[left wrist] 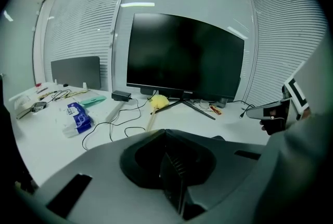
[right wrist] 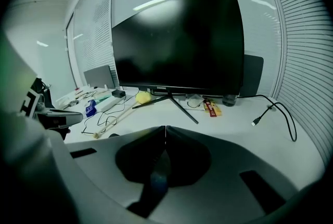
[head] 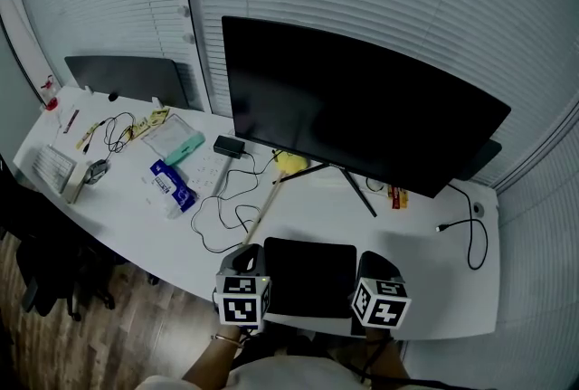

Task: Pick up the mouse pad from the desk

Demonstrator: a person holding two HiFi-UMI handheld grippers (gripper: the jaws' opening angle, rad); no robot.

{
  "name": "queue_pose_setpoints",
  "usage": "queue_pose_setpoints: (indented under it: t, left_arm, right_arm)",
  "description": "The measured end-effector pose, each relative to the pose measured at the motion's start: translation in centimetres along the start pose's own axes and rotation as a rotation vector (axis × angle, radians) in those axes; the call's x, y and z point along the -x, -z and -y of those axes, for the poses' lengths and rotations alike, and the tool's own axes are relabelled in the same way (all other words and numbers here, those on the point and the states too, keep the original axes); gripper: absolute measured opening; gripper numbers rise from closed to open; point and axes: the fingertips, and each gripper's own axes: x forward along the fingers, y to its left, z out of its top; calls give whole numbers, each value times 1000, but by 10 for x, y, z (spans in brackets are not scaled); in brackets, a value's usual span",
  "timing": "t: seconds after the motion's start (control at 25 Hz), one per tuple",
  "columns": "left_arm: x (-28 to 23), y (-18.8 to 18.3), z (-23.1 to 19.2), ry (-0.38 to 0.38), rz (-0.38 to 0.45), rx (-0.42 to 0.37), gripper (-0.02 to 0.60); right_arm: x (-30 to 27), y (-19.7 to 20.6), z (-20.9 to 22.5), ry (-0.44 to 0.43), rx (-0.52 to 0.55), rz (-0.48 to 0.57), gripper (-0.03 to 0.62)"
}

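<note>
The black mouse pad (head: 309, 275) lies flat on the white desk (head: 434, 289), close to its front edge and in front of the monitor. My left gripper (head: 246, 254) sits at the pad's left edge and my right gripper (head: 375, 260) at its right edge, both pointing forward and down. In the left gripper view the left gripper's (left wrist: 165, 130) jaws meet tip to tip, shut, with nothing clearly held. The right gripper (right wrist: 165, 127) in its own view is also shut. The jaws hide the pad in both gripper views.
A large dark monitor (head: 353, 112) on a splayed stand fills the back of the desk. A yellow duster on a wooden stick (head: 289, 162), black cables (head: 222, 216), a blue packet (head: 172, 185) and a USB cable (head: 470, 234) lie around. A chair (head: 54, 280) stands left.
</note>
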Motion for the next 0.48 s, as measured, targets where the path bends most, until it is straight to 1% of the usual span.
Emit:
queue_pose_setpoints:
  t: [0.2,0.48]
  left_arm:
    - [-5,10,4,10,-34,6,17]
    - [-13,39,7,12,-99,-5,17]
  right_arm:
    - [-4,15,1,-6,-14,-43,33]
    - [-14,48,4,-18,-30,-115,34]
